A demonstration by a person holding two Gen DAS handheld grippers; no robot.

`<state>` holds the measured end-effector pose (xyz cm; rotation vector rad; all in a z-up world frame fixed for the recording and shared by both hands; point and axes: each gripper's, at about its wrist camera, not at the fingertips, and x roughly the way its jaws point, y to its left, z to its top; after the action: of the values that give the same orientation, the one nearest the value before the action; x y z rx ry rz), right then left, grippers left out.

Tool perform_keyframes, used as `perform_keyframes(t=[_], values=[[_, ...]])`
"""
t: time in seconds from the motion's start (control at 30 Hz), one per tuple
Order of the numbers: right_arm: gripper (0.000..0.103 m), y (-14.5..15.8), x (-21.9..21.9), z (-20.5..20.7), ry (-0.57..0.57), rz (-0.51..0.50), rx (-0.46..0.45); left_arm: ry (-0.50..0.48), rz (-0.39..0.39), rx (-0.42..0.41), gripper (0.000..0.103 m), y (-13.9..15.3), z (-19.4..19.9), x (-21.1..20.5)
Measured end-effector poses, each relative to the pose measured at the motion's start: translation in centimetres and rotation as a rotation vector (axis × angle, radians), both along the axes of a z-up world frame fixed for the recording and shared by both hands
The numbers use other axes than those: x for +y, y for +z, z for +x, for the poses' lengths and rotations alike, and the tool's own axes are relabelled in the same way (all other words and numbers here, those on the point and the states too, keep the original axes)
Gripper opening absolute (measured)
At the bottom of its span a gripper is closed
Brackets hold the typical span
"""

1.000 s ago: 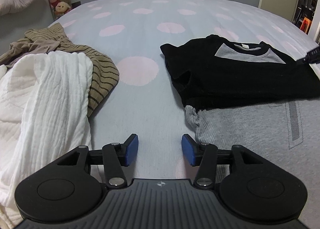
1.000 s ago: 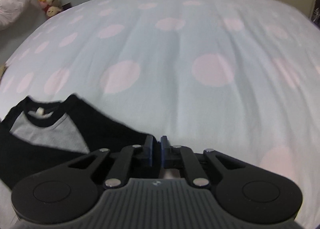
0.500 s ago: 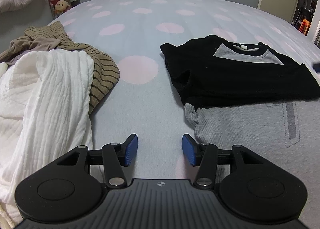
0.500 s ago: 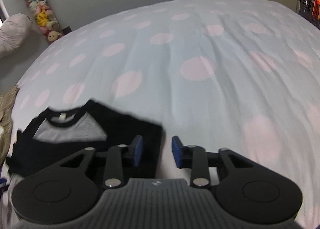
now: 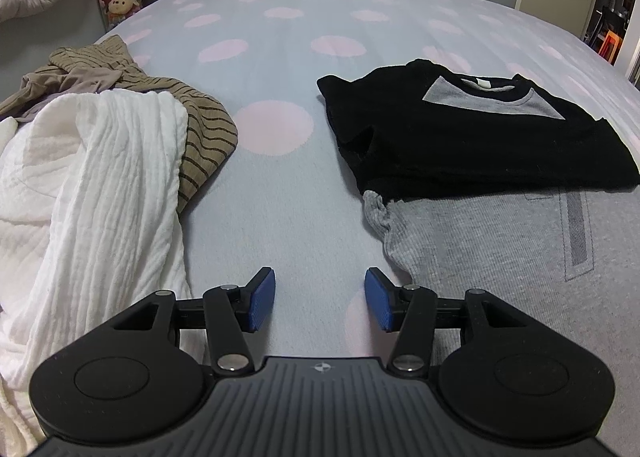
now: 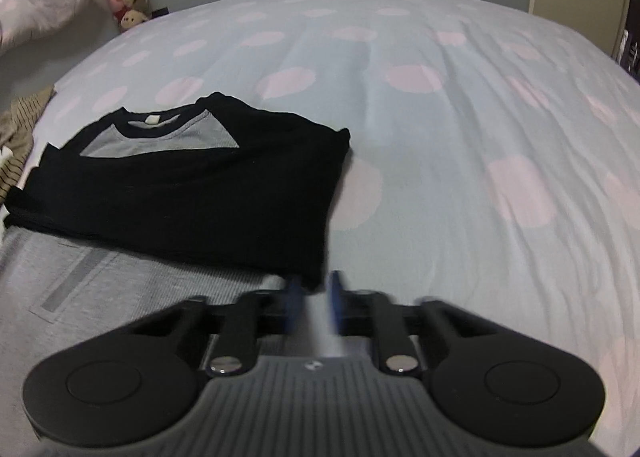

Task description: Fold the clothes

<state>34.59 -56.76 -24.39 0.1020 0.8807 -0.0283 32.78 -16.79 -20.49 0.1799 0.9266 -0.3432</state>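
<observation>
The bed (image 5: 280,185) carries the grey-and-black shirt (image 5: 472,145), its black upper part folded over the grey body. Left claw (image 5: 320,299): parted, empty, above bare sheet. Right claw (image 6: 314,301): closing, blurred, nothing between its pads at the shirt's corner.

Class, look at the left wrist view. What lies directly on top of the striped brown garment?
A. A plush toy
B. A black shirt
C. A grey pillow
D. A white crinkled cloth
D: the white cloth drapes over the near edge of the striped garment, while the black shirt lies apart, across the bed.
</observation>
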Motion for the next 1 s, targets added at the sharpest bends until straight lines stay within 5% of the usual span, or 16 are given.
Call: perform_keyframes(t=[0.23,0.53,0.63,0.9,1.0], values=[[0.011,0.2,-0.6,-1.3,-0.029,-0.036,0.039,-0.005,0.001,0.018,0.050,0.2,0.3,-0.1],[0.032,1.8,0.3,-8.9,-0.124,0.124,0.043,0.049,-0.040,0.133,0.050,1.2,-2.1,1.5],[0.038,2.4,1.4,-12.2,-0.122,0.177,0.055,0.079,-0.056,0.154,0.050,2.2,-3.9,1.4],[0.048,2.6,4.8,-19.7,-0.049,0.227,0.085,-0.063,-0.078,0.114,0.050,3.7,-13.1,-1.0],[0.054,3.4,5.5,-21.1,-0.016,0.208,0.032,-0.125,-0.071,0.097,0.050,3.9,-16.1,-2.2]])
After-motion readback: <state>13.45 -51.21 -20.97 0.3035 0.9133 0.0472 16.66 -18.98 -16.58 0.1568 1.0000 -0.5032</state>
